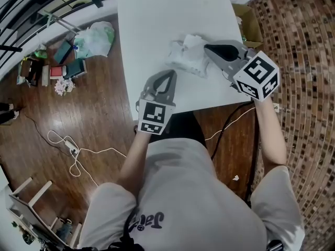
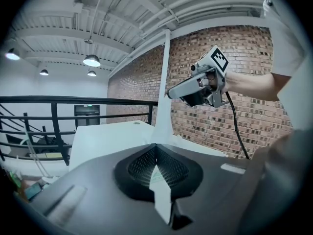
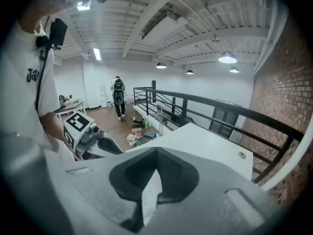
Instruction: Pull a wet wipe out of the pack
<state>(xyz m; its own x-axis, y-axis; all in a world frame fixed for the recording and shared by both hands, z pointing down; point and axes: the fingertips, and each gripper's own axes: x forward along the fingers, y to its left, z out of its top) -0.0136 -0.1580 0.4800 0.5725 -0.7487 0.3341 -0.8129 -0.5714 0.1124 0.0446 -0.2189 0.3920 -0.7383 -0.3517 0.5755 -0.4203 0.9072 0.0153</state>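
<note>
Standing at the white table (image 1: 152,14), a person holds a gripper in each hand over a crumpled white pack (image 1: 180,60) that lies near the table's right edge. The right gripper (image 1: 207,48) reaches in from the right and sits higher than the left one. Its jaws are pressed together on a thin white sheet, the wet wipe (image 3: 150,197), which sticks out from between them. The left gripper (image 1: 170,73) comes in from the near side with its tip at the pack's lower left corner. Its jaws are also clamped together, on a white flap with a faint greenish print that looks like the pack's edge. On the wooden floor (image 1: 104,114) to the left of the table lie a pale green bag (image 1: 95,40) and a white cable (image 1: 73,150). A black railing (image 3: 205,106) runs beyond the table's far side.
</note>
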